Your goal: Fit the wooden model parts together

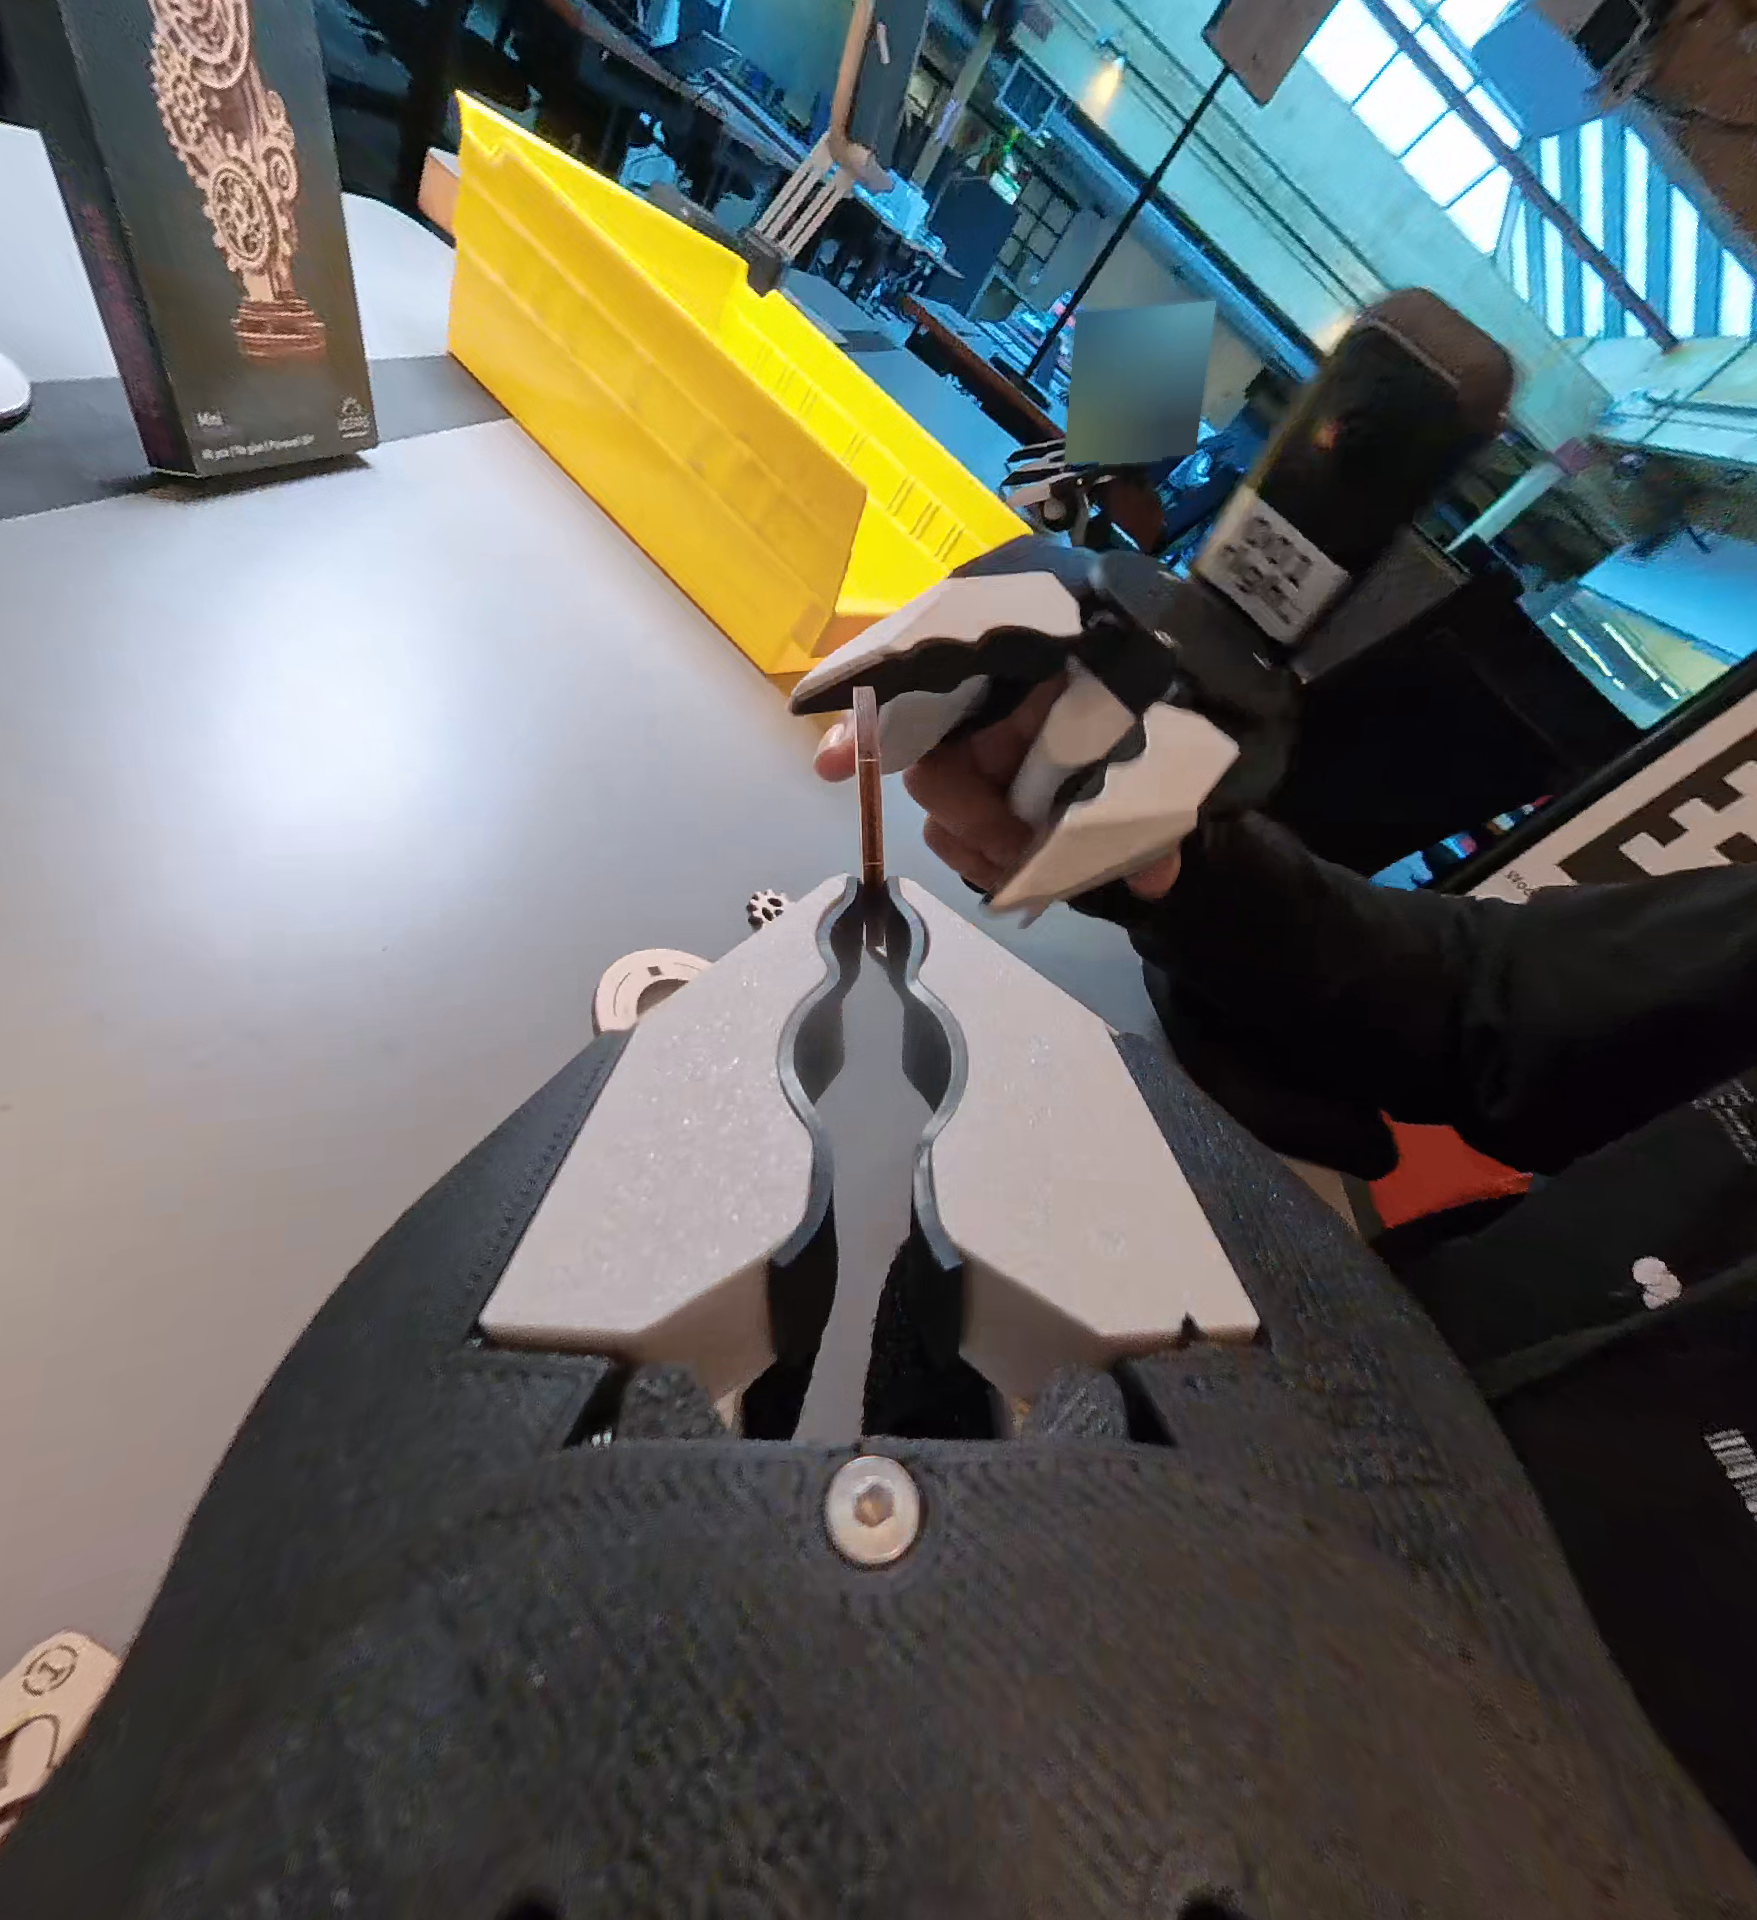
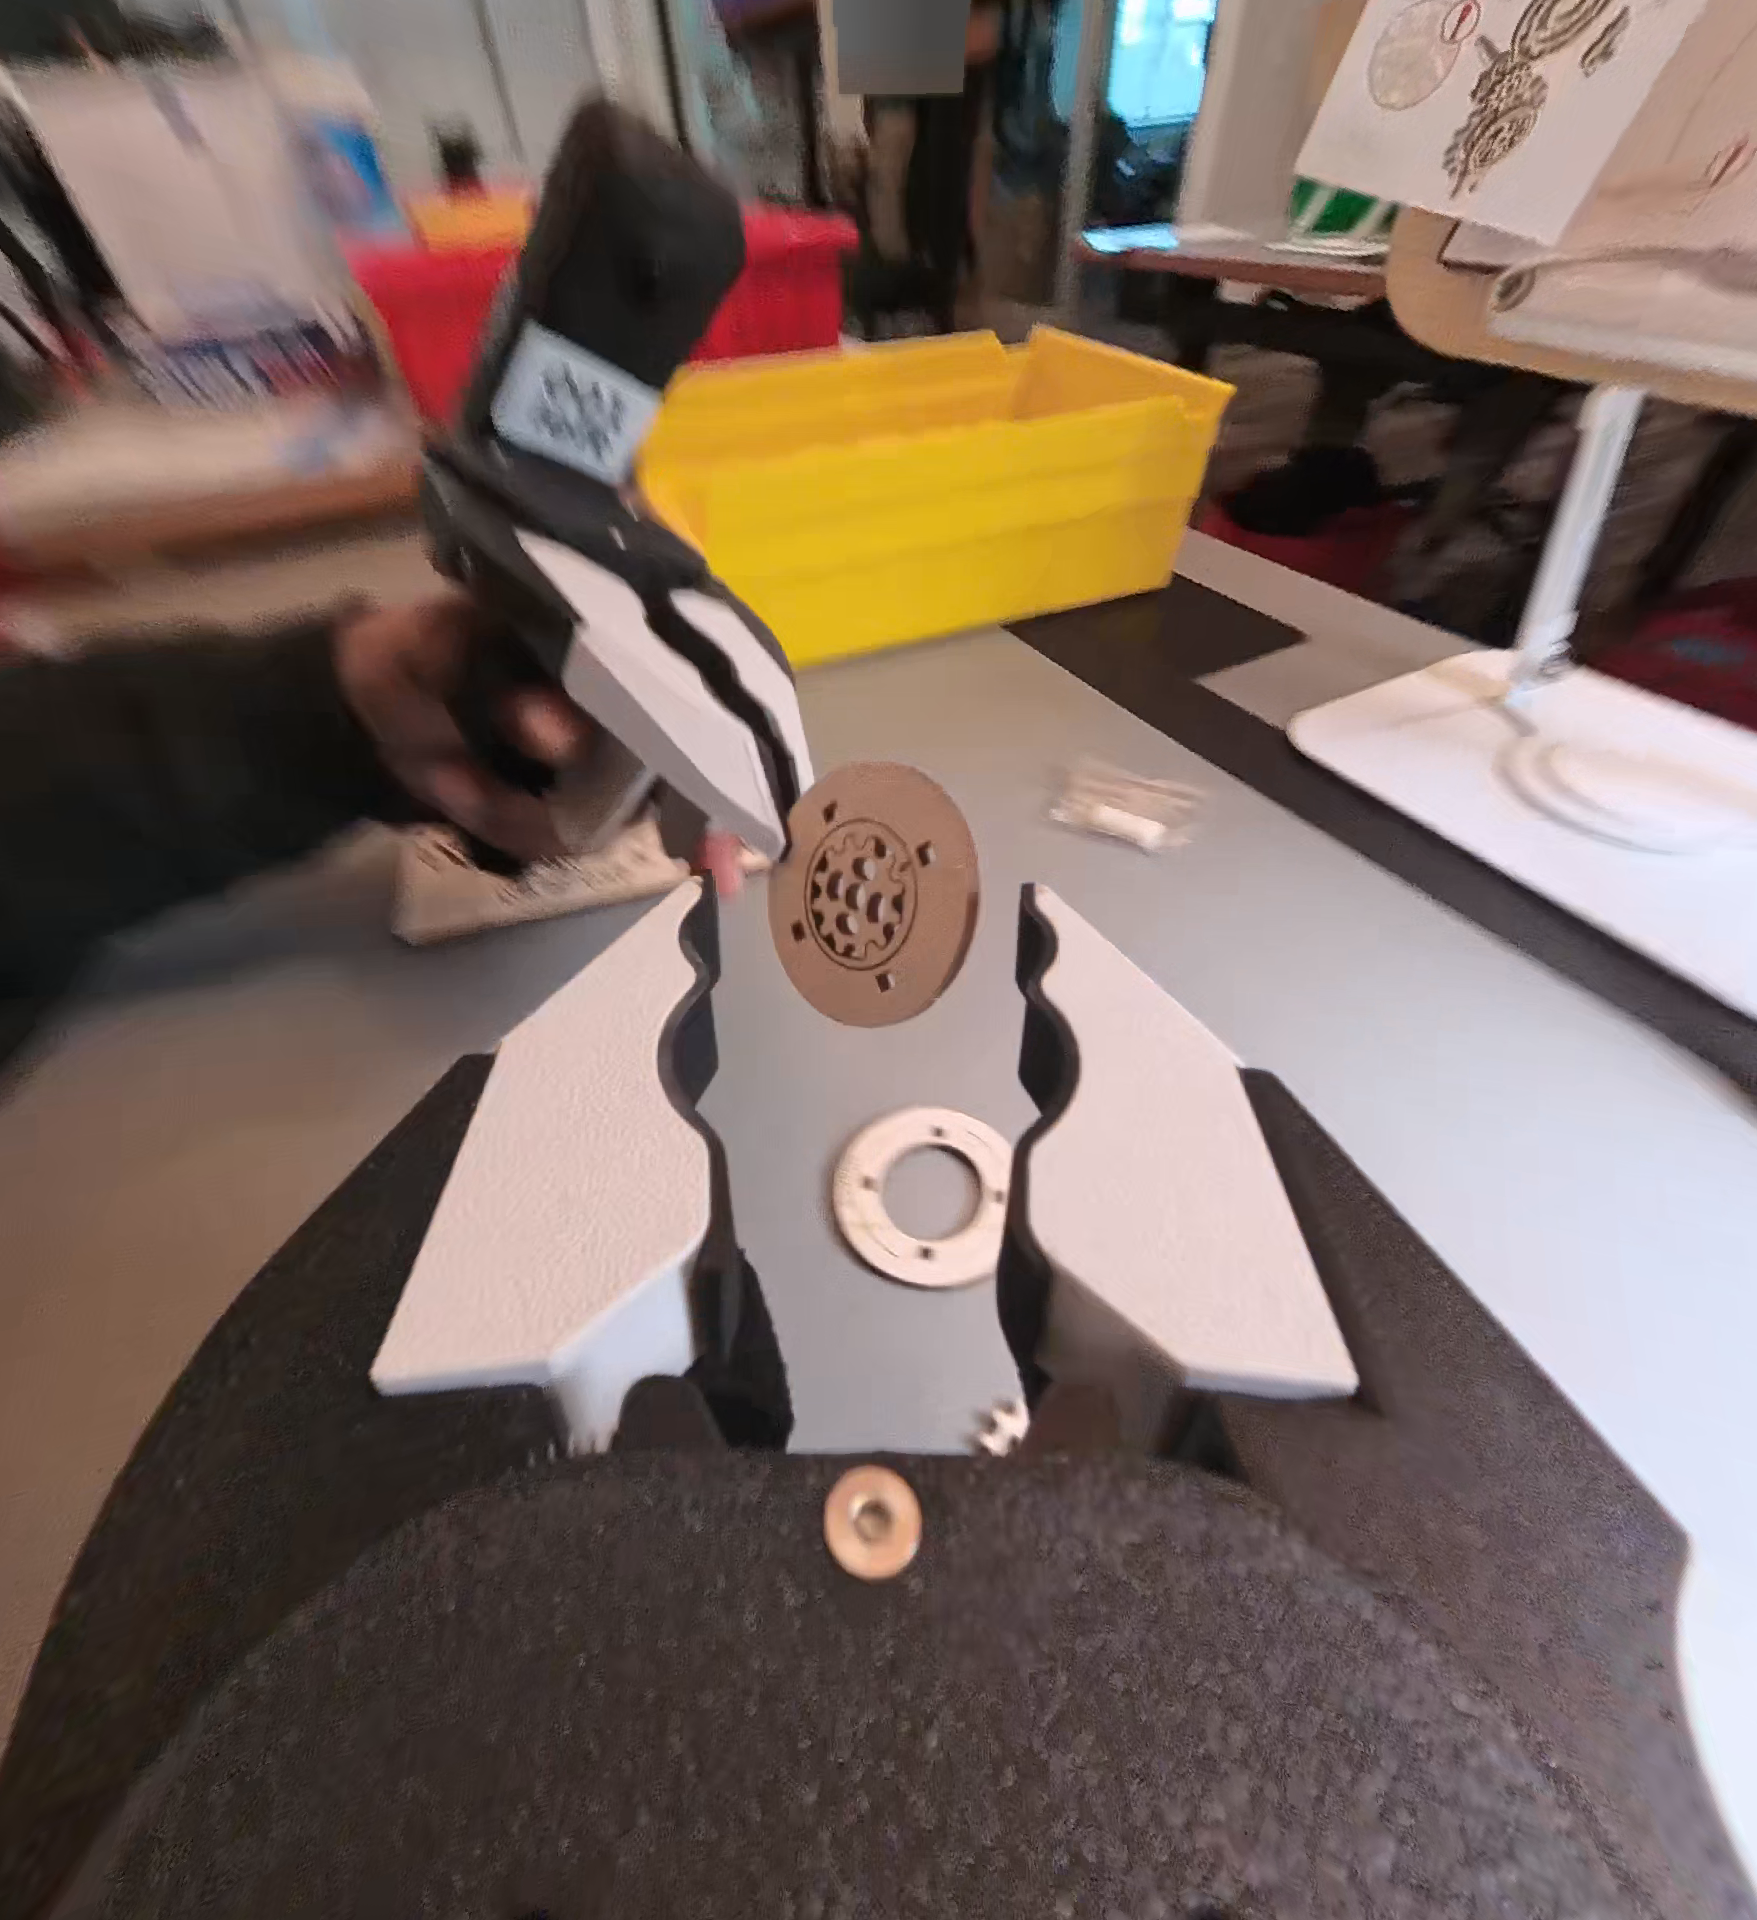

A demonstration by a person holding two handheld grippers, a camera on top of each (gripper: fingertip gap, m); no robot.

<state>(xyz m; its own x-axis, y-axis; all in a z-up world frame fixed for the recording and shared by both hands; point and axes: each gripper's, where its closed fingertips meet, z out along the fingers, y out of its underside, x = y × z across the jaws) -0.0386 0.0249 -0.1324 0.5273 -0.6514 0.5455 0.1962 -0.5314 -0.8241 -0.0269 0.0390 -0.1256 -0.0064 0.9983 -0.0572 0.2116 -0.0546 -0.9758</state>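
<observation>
Left gripper (image 1: 872,896) is clamped on the disc (image 2: 874,896) edge, holding it up; right gripper (image 2: 869,914), fingers apart, faces it. The ring (image 2: 922,1197) lies at 6 o'clock below. Next likely: lowering the disc squarely onto the ring
</observation>
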